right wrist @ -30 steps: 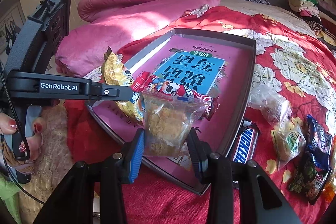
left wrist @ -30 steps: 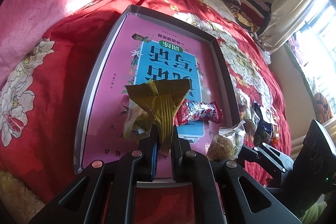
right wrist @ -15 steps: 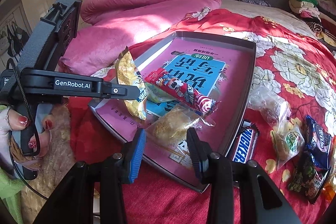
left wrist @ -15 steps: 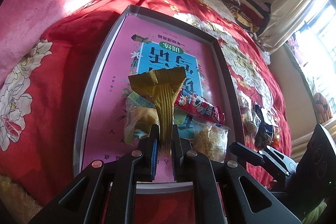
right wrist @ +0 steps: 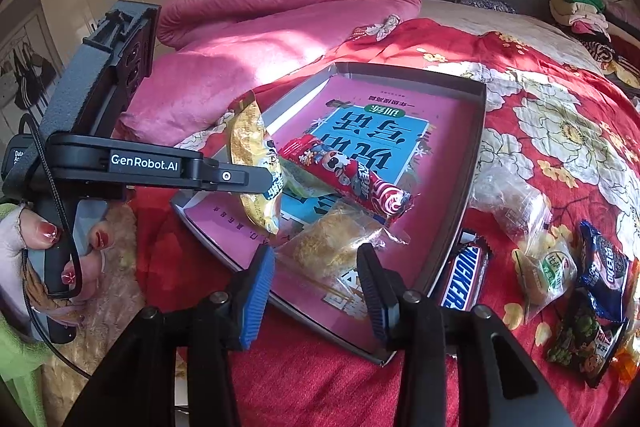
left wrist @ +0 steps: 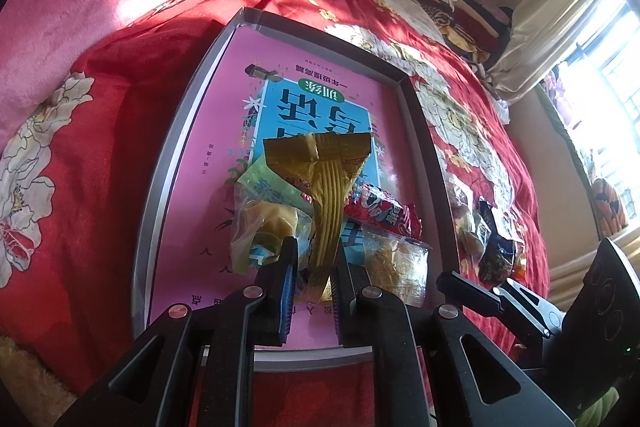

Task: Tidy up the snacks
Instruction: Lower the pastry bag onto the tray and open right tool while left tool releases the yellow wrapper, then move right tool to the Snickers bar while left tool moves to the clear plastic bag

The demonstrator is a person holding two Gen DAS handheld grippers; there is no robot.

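Left wrist: left gripper (left wrist: 314,263) slackening around yellow packet (left wrist: 326,195)

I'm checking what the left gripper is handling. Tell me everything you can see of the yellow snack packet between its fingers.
The yellow snack packet is a glossy, crinkled foil-like pouch with printed graphics and ribbed, crimped end seals. It stands on end over the near part of the pink-lined tray, between the fingers of the left gripper, whose jaws have just been opening; a gap shows beside one pad. Whether its lower end touches the tray floor cannot be told. A red candy wrapper lies close behind it.
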